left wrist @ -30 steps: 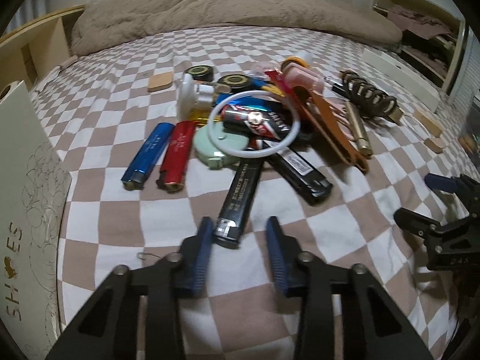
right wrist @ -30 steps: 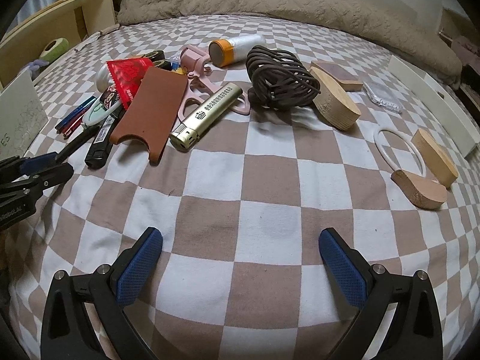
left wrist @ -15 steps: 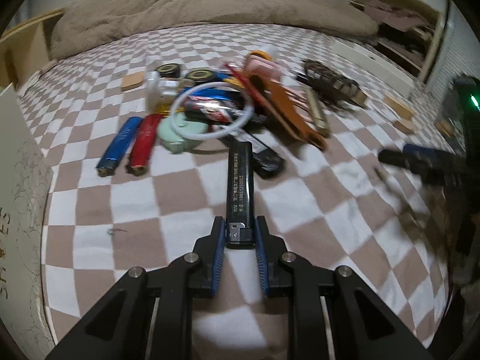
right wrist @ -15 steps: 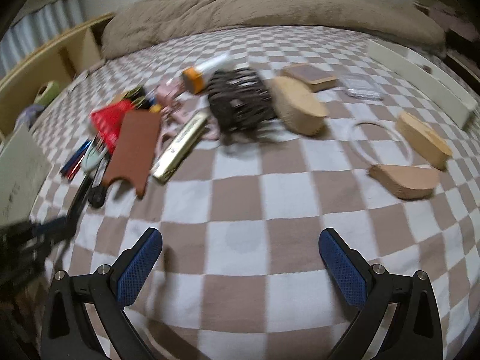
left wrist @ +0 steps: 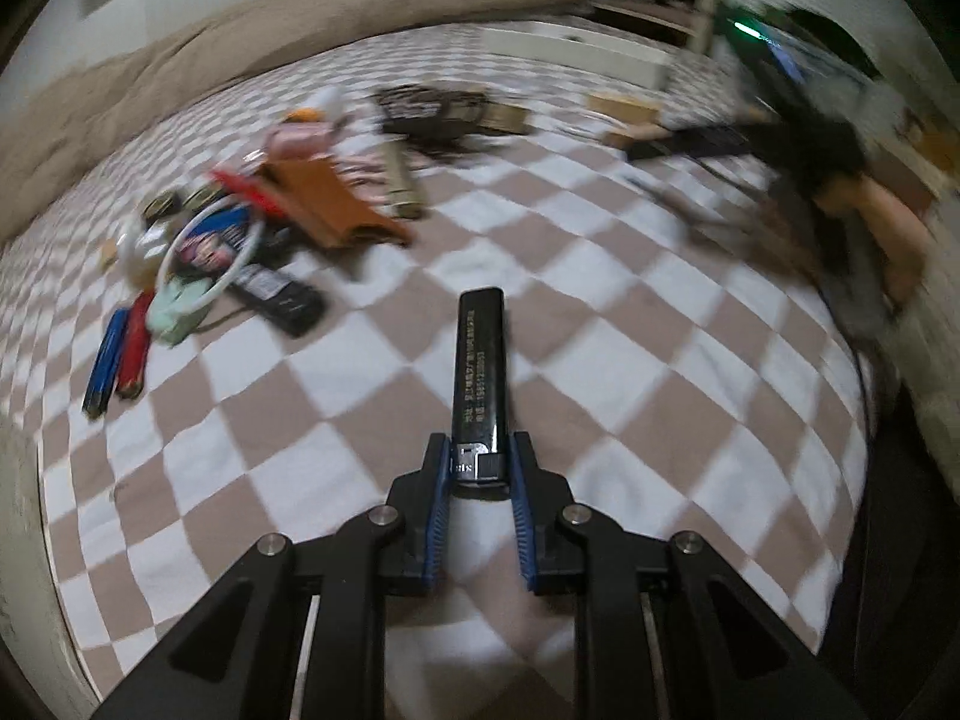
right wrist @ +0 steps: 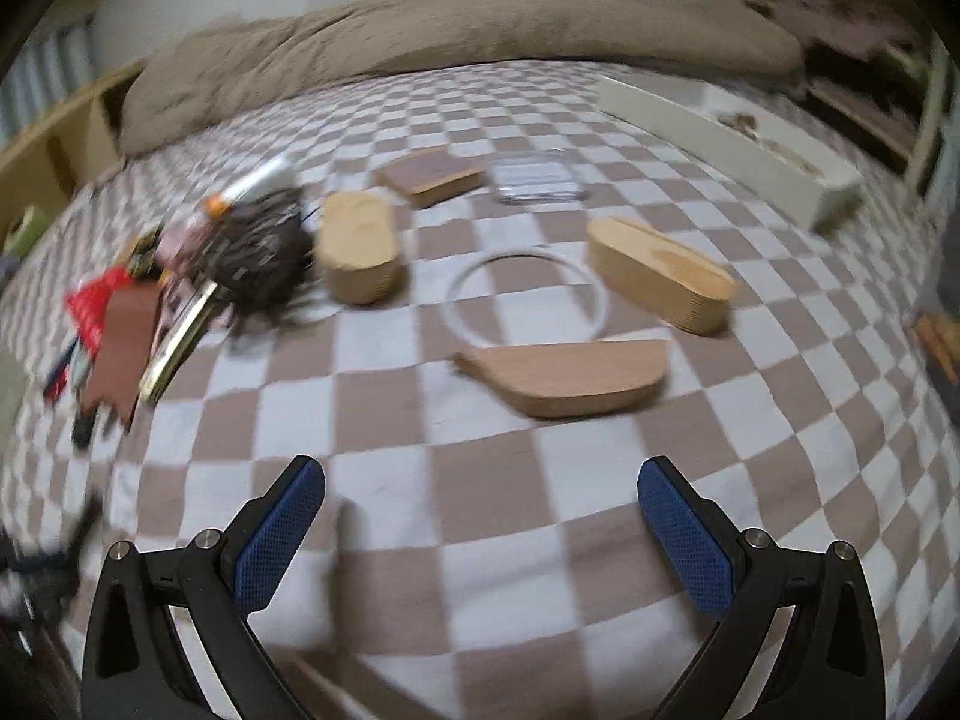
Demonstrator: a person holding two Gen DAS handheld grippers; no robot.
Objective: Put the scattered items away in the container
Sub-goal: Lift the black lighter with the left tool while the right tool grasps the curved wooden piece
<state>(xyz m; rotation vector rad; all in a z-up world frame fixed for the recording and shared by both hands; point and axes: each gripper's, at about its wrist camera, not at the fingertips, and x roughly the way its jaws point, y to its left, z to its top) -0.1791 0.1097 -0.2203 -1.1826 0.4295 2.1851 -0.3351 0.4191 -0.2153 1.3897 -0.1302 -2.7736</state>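
Nearest the lens in the left wrist view: left gripper pinched on the capped end of a black lighter, body jutting forward and clear of the checkered bedspread. Tilted steeply down, frame smeared by motion. One item lifted, then, though not yet in any container; judged an early stage, with nearly the whole scatter left.

Further out and to the left: blue lighter and red lighter side by side, a white ring over a heap of small packets, an orange case and a dark coiled cord beyond. Pale box wall at the left edge, possibly the container; cannot tell for sure.

In the right wrist view: right gripper spread wide, nothing between the pads, also angled down over bare cloth. Just ahead, a flat wooden piece, a thin ring behind it, two thick wooden blocks either side, a flat wooden tile and a clear plastic case farther back. All still to be gathered.
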